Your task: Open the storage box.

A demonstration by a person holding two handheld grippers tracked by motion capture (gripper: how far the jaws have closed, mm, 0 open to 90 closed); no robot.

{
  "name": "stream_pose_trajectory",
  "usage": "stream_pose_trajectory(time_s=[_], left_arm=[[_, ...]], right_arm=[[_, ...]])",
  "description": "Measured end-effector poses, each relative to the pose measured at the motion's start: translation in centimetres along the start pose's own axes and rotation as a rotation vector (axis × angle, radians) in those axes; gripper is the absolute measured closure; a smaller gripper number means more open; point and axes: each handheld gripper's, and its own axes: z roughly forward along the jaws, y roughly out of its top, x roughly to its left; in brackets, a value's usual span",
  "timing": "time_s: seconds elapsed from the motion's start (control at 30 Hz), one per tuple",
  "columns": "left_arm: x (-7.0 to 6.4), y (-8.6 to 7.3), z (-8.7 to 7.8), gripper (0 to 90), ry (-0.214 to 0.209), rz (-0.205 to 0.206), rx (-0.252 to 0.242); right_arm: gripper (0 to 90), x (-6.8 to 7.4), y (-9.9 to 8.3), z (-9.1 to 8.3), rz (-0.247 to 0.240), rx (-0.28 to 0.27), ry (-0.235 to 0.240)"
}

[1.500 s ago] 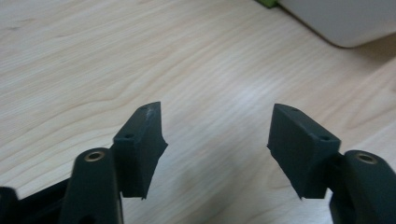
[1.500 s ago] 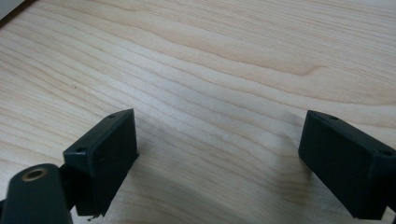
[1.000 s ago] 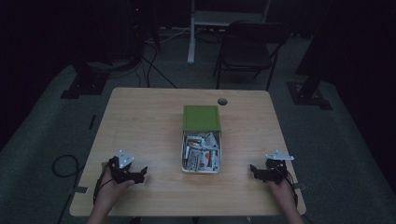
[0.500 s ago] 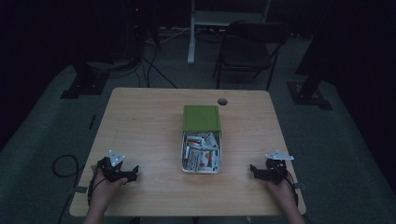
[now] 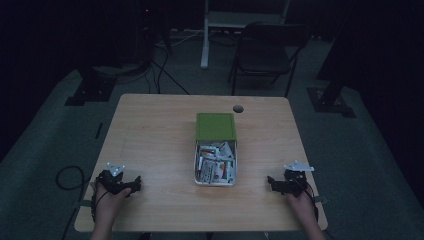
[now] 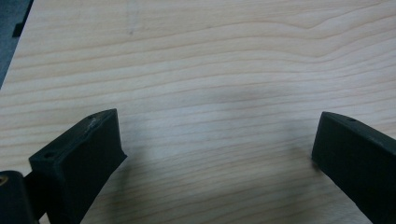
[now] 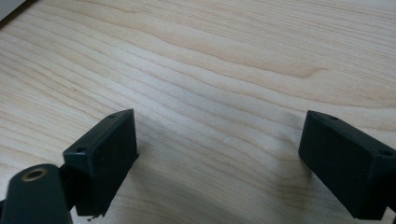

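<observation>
An open tin box (image 5: 215, 162) sits at the middle of the wooden table (image 5: 155, 135), its green lid (image 5: 215, 126) lying just behind it. Several small packets fill the box. My left gripper (image 5: 134, 186) rests near the table's front left corner, held by a hand, jaws wide apart with bare wood between them (image 6: 215, 140). My right gripper (image 5: 272, 183) rests near the front right edge, also open, with nothing but wood between its jaws (image 7: 219, 140).
A round cable hole (image 5: 238, 108) is at the back of the table. A dark chair (image 5: 265, 55) and a white stand (image 5: 206, 30) are on the floor behind. Cables (image 5: 67, 175) lie on the floor at the left.
My left gripper has slid leftward and slightly back toward the front left corner. The right gripper has stayed put.
</observation>
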Motion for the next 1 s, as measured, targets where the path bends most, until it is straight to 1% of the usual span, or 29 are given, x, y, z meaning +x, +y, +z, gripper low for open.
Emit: stream_pose_trajectory(time_s=[0.07,0.13,0.17,0.27,0.3,0.33,0.37,0.8,0.83,0.93,1.0], left_arm=[[0.16,-0.02,0.06,2.0,0.011,-0.014,-0.002],[0.26,0.01,0.08,2.0,0.025,-0.016,-0.003],[0.31,0.02,0.1,2.0,0.025,-0.019,-0.001],[0.37,0.07,0.17,2.0,0.016,-0.026,0.003],[0.39,0.08,0.2,2.1,0.012,-0.038,0.007],[0.41,0.09,0.27,2.1,-0.003,-0.059,0.015],[0.43,0.1,0.31,2.3,-0.017,-0.069,0.02],[0.44,0.23,0.46,1.4,-0.017,-0.071,0.021],[0.45,0.24,0.46,1.4,-0.017,-0.071,0.021],[0.44,0.25,0.48,1.3,-0.017,-0.071,0.021],[0.44,0.25,0.48,1.3,-0.016,-0.071,0.021]], right_arm=[[10.9,0.0,0.0,0.0,0.0,0.0,0.0],[10.9,0.0,0.0,0.0,0.001,0.001,0.0],[10.9,0.0,0.0,0.0,0.0,0.001,0.0],[10.9,0.0,0.0,0.0,0.0,0.001,0.0],[10.9,0.0,0.0,0.0,0.0,0.001,0.0],[10.9,0.0,0.0,0.0,0.0,0.0,0.0],[10.9,0.0,0.0,0.0,0.0,0.0,0.0],[11.0,0.0,0.0,0.0,0.0,0.0,0.001],[11.0,0.01,0.0,0.0,-0.002,0.0,0.003],[13.1,0.14,-0.02,-0.04,-0.031,-0.005,0.03],[12.7,0.13,-0.02,-0.03,-0.032,-0.005,0.033]])
